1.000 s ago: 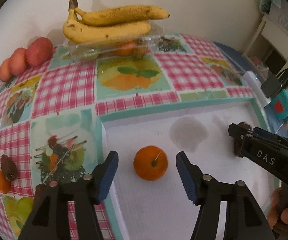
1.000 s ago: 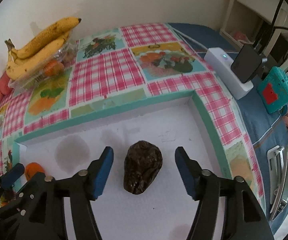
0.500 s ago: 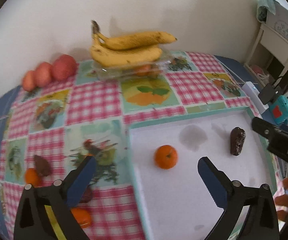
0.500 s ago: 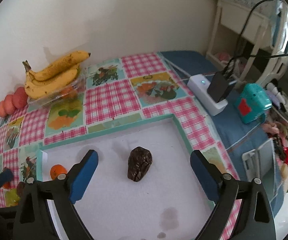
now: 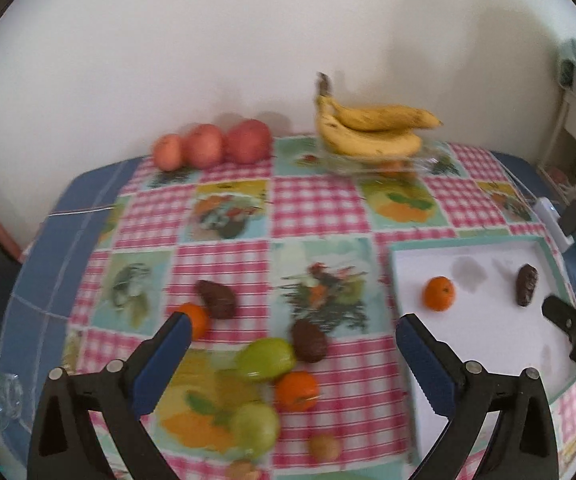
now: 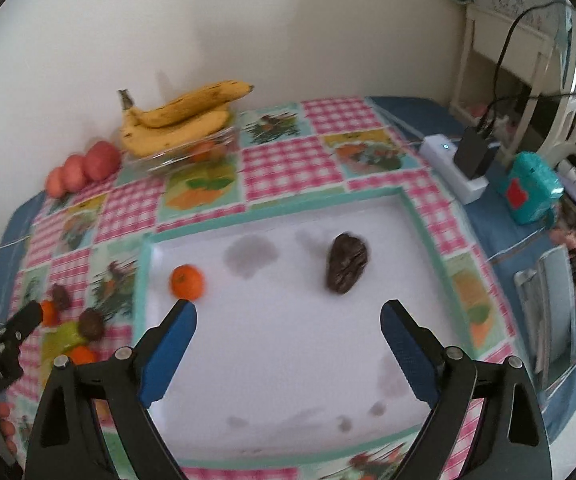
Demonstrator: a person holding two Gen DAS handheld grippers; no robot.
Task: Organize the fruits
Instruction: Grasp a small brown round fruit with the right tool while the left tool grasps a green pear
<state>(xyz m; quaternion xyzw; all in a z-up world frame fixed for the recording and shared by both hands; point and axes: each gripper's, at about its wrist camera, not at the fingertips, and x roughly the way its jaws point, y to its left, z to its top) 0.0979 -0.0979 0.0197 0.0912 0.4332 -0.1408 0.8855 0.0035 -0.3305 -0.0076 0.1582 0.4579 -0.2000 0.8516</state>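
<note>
On my white foam tray (image 6: 288, 360) I count one small orange tangerine (image 6: 186, 281) and one wrinkled dark brown avocado (image 6: 346, 263), well apart. On the checked surface (image 5: 311, 208) left of it lie two more avocados, three tangerines, two green pears (image 5: 266, 359), three red apples (image 5: 212, 145) and two bananas (image 5: 371, 130). My left tool (image 5: 288, 354) and right tool (image 6: 286, 334) both hover wide open, holding nothing.
</note>
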